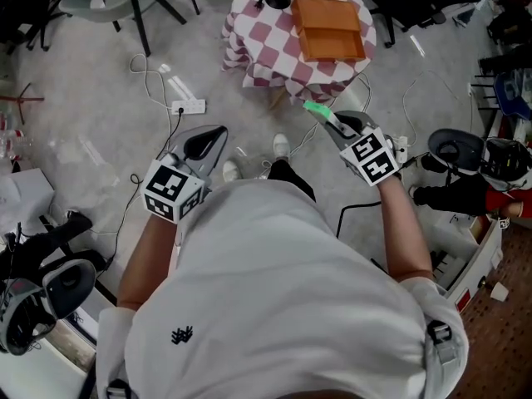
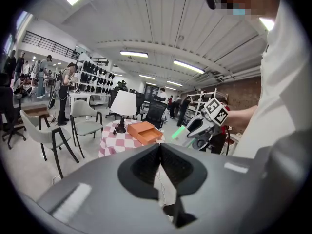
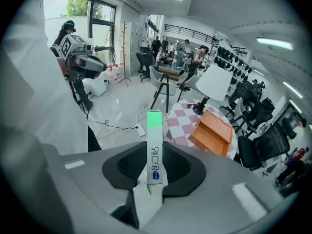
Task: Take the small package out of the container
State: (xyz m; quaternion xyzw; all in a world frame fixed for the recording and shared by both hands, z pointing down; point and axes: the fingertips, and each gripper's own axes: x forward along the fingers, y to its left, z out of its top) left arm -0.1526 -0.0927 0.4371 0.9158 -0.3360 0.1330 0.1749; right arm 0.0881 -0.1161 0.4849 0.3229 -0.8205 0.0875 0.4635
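One small package [image 3: 154, 147], a slim green-and-white stick, is clamped between the jaws of the right gripper [image 1: 332, 122], its green end poking out past the tips. It is held in the air over the floor in front of the person, well apart from the orange container [image 1: 328, 30]. That container, an open shallow box, sits on the right part of a round table [image 1: 262, 52] draped in a red-and-white checked cloth. A table lamp [image 3: 213, 84] with a white shade stands beside the container, near the table's far edge. The left gripper [image 1: 218, 133] is raised at the person's other side, its jaws pressed together with nothing between them. A white power strip [image 1: 189, 105] and loose cables [image 1: 145, 77] lie on the grey floor near the table. Grey chairs [image 2: 85, 123] stand off to the table's left.
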